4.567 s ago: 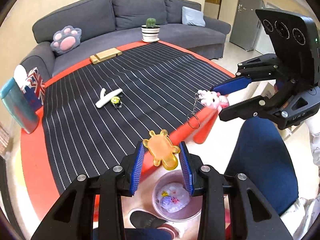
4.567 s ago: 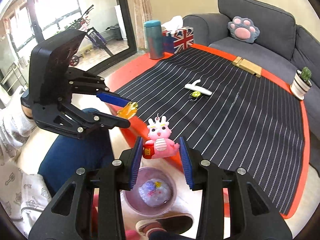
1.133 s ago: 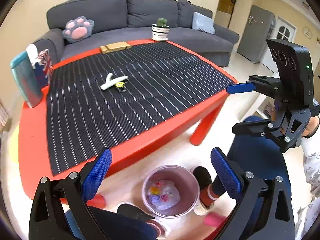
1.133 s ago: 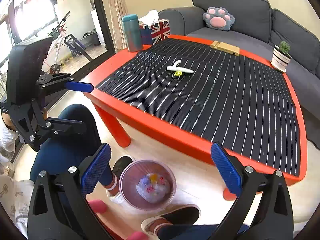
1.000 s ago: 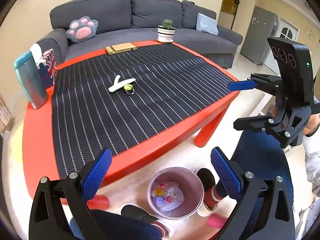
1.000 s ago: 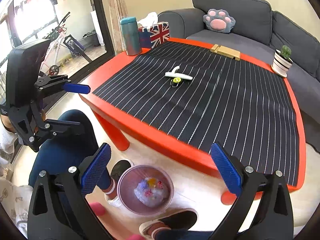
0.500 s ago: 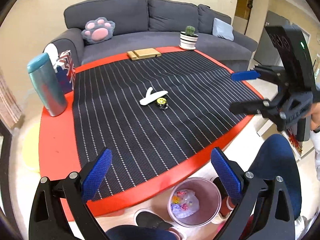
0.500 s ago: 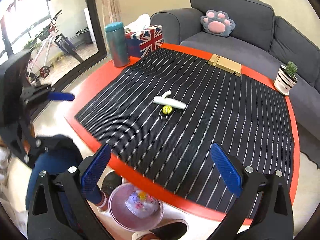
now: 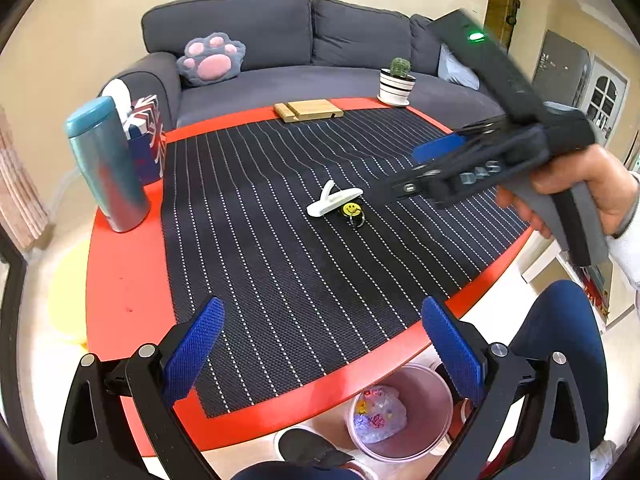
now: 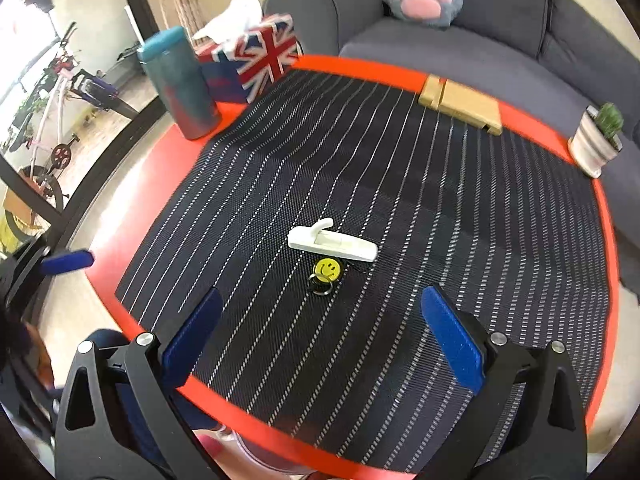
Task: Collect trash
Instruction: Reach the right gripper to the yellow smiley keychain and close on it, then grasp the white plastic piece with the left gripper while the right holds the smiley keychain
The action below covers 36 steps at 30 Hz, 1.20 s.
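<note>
Bin (image 9: 434, 444) beneath table (image 9: 120, 280) edge — holds bagged colourful trash (image 9: 376, 418).

Teal tumbler (image 9: 105, 164) beside flag tissue box (image 10: 256, 58) (touching, seemingly); cactus pot (image 9: 397, 85) near sofa.
</note>
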### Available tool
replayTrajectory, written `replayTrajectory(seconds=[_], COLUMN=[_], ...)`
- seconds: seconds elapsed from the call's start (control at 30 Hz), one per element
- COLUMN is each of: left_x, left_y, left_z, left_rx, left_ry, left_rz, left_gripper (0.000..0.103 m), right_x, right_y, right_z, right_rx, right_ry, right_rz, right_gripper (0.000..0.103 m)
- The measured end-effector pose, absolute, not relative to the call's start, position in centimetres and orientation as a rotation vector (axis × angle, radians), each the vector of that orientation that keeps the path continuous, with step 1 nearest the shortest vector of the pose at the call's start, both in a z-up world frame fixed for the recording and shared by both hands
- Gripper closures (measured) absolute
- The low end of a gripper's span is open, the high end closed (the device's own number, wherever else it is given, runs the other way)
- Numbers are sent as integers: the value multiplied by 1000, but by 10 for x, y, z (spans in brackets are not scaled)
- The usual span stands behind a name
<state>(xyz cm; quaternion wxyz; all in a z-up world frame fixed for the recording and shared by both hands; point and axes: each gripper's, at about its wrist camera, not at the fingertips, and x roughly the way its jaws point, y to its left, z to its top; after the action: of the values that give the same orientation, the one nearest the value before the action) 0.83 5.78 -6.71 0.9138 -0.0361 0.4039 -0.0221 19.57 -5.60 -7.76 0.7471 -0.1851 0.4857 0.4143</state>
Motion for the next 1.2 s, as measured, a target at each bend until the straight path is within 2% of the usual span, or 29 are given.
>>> replayTrajectory(seconds=[0.27, 0.37, 0.5, 0.57, 0.77, 0.9, 1.07, 1.2], left_x=[7, 4, 1, 0, -2, -2, 0, 3], left_y=[64, 68, 70, 71, 76, 76, 73, 70], left_z=[-72, -74, -76, -77, -81, -83, -82, -80], left_rx=[-82, -96, -107, -113, -127, -129, -126, -115], left_ry=[830, 827, 825, 825, 830, 833, 831, 830], left_rz=[-38, -35, -36, -36, -35, -38, -44, -46], left_gripper=[8, 8, 8, 8, 8, 8, 8, 8], right_x=[214, 219, 222, 222, 222, 223, 220, 218], right_y=[-30, -23, -17, -14, -7, -5, -7, -9], right_z=[-106, -114, -122, -126, -134, -136, -136, -135], right_rx=[-388, -392, -413, -421, -451, -476, -506, -512], right_ry=[1162, 1191, 1211, 1219, 1222, 1209, 1192, 1183], right_rz=[855, 841, 826, 815, 780, 746, 732, 741], right_gripper=[5, 21, 29, 39, 54, 71, 78, 79])
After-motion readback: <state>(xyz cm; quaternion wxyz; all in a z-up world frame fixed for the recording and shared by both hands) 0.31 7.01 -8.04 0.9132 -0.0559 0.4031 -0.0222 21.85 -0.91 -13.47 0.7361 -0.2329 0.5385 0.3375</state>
